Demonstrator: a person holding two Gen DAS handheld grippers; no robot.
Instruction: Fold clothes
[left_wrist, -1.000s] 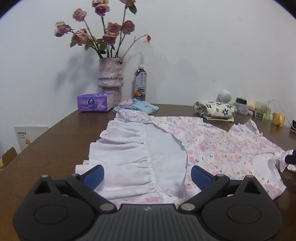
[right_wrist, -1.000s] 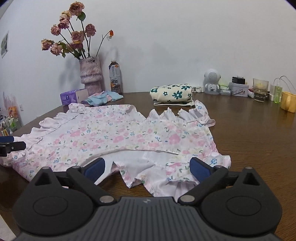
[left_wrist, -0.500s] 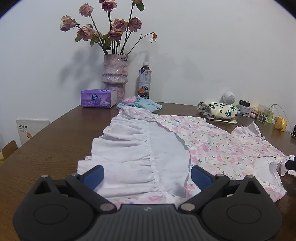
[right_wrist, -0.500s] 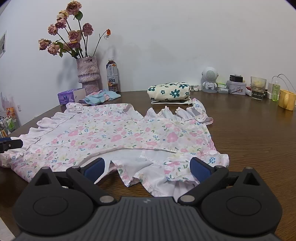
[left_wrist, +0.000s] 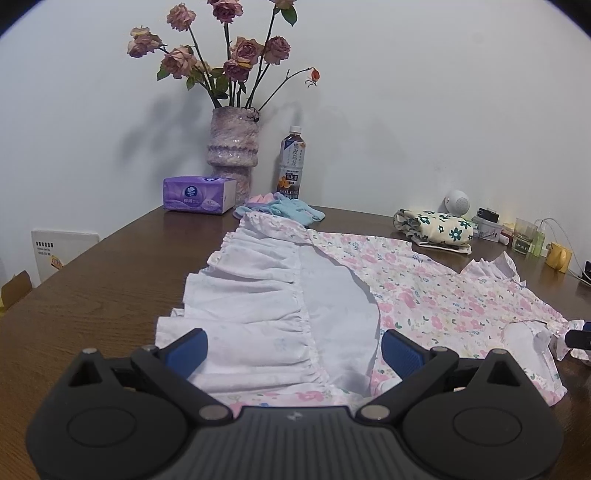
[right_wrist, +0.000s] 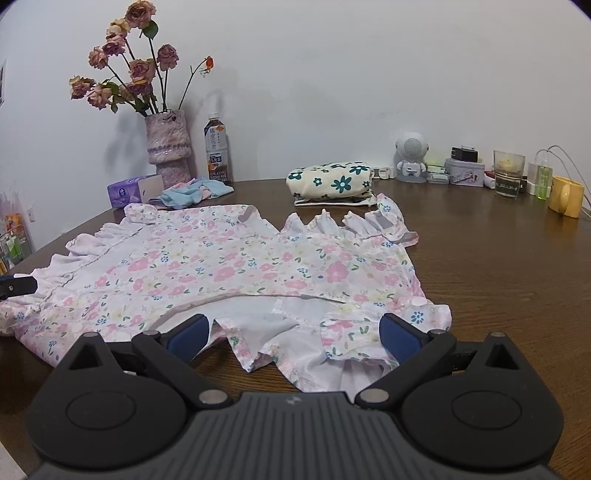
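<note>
You drew both spread claws, left claw (left_wrist: 293, 347) and right claw (right_wrist: 291, 334), back from the dress (right_wrist: 236, 266) (hem already folded over); next fold awaited.

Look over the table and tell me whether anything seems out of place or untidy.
The pink floral dress lies only partly folded: its hem end is turned back, pale inside showing, and the ruffles are bunched. A small blue and pink cloth sits crumpled beside the vase. Nothing looks spilled or damaged.

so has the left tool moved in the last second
Yes. The left tool, open over the floral dress, has pulled back and tilted down: the vase and tissue box sit lower in its view.
</note>
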